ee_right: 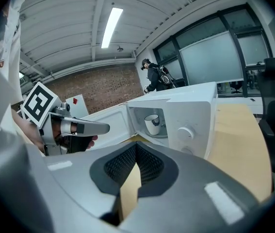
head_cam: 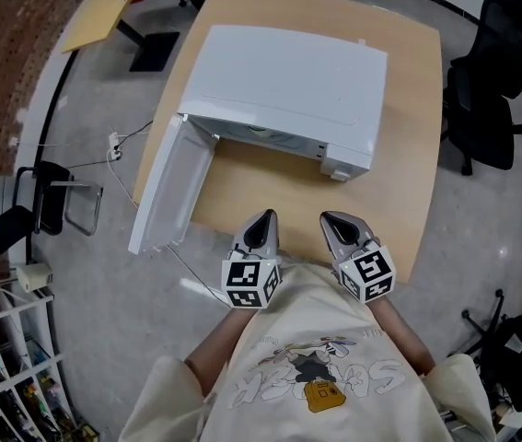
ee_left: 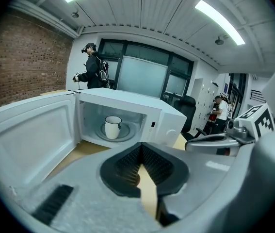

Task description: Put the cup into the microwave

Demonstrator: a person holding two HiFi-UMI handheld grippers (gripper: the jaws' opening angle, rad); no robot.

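Wood: we see a light brown table (head_cam: 408,109), and the white microwave (head_cam: 288,81) sits on top of it.
Door: the microwave's door (head_cam: 173,187) is open wide. It swings out on the left side, past the table's edge.
Around us: a black chair (head_cam: 495,99) stands on the right of the table. Far at the back there is a brick wall (ee_left: 25,62) and a person in dark clothes (ee_left: 92,67).
In the way: the door stands off to the side, and the oven's open mouth faces our two claws across the table top.
Where the cup is: the white cup (ee_left: 112,127) is inside the microwave, on the round glass plate (ee_left: 101,134). It is well apart from both claws.
How the cup stands: it stands straight up with its mouth on top, so its long side goes up and down. In the left gripper view its handle points to the right.
Claw on the left: our left gripper (ee_left: 141,148) has its jaws clenched together with nothing between them.
Claw on the right: our right gripper (ee_right: 136,148) has its jaws pressed together too, and it holds nothing.
Hands: we hold both claws side by side, close to our body at the near edge of the table. Their noses point at the microwave and dip down a little. The marker cubes face up.
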